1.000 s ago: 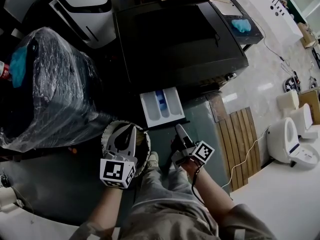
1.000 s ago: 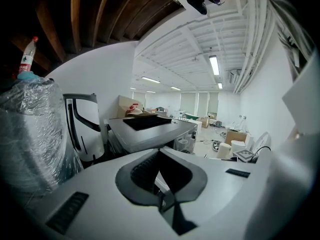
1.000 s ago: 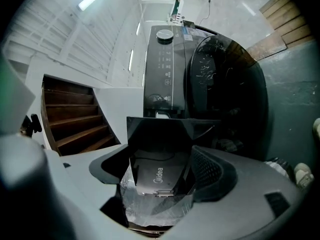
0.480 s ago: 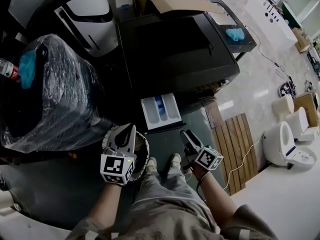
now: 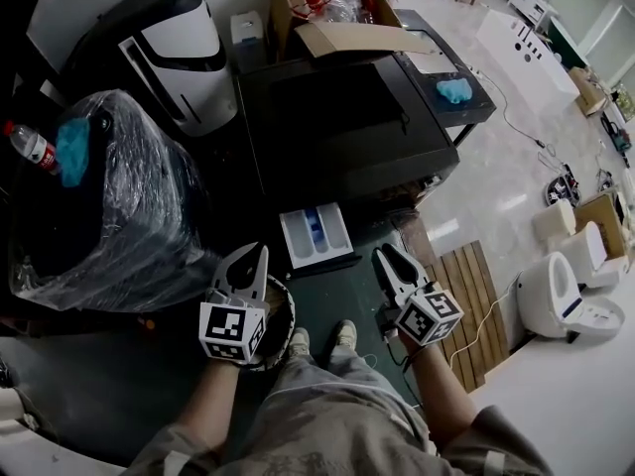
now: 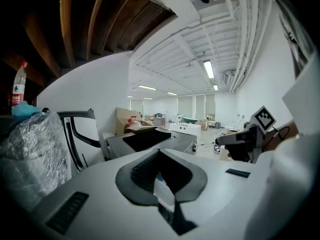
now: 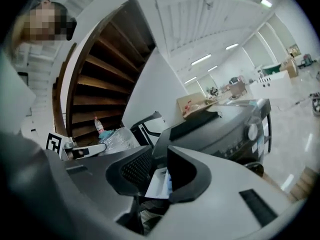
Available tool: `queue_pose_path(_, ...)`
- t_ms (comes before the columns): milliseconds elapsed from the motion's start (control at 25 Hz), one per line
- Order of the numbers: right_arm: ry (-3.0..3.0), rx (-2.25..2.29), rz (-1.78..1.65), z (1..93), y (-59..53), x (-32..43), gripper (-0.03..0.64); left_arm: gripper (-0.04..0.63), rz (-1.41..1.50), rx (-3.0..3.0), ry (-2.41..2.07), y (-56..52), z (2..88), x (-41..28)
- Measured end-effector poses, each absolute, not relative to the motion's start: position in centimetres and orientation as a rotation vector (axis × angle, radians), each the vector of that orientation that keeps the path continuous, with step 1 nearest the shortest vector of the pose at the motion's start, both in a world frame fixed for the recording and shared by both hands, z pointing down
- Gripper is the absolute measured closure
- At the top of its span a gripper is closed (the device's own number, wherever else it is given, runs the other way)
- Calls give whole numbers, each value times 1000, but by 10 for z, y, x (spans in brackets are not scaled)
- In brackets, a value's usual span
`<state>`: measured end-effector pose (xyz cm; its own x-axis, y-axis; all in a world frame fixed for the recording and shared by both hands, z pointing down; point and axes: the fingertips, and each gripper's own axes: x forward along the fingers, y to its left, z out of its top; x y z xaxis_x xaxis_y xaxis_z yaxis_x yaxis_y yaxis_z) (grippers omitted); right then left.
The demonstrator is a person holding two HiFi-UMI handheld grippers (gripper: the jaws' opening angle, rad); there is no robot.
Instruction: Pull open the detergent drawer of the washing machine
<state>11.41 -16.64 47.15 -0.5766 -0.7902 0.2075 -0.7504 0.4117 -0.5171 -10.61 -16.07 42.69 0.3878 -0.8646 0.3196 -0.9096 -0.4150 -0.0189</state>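
Head view, looking steeply down: a dark washing machine [image 5: 347, 117] stands at centre, and its white detergent drawer [image 5: 317, 234], with a blue insert, juts from the near face toward the person, already pulled out. The left gripper [image 5: 260, 256] hangs just near-left of the drawer and apart from it; its own view shows the jaw tips together with nothing gripped. The right gripper [image 5: 389, 258] hangs near-right of the drawer, also clear of it. Its jaws are closing, a narrow gap remains between the pads, and nothing is between them; the drawer shows beyond the gap. A plastic-wrapped machine [image 5: 109, 206] stands at left with a bottle [image 5: 35, 149] at its far side, a cardboard box [image 5: 337, 13] stands behind the washing machine, and a wooden slat board [image 5: 471, 286] lies at right.
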Motion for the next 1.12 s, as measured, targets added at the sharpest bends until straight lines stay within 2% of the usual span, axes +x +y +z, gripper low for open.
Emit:
queue_pose_path(520,2717,-1343,-298,320,-175,105,551,578,406,2715,-1635,-169,340,-77)
queue_pose_path(760,2741,-1384,-104,272,-168,113,569,578,254,2759,-1677,-168,287,-70)
queue_pose_path(1120,2756,-1360,118,221,-147,112,583,578,215,2790,-1697,-159,260,-68)
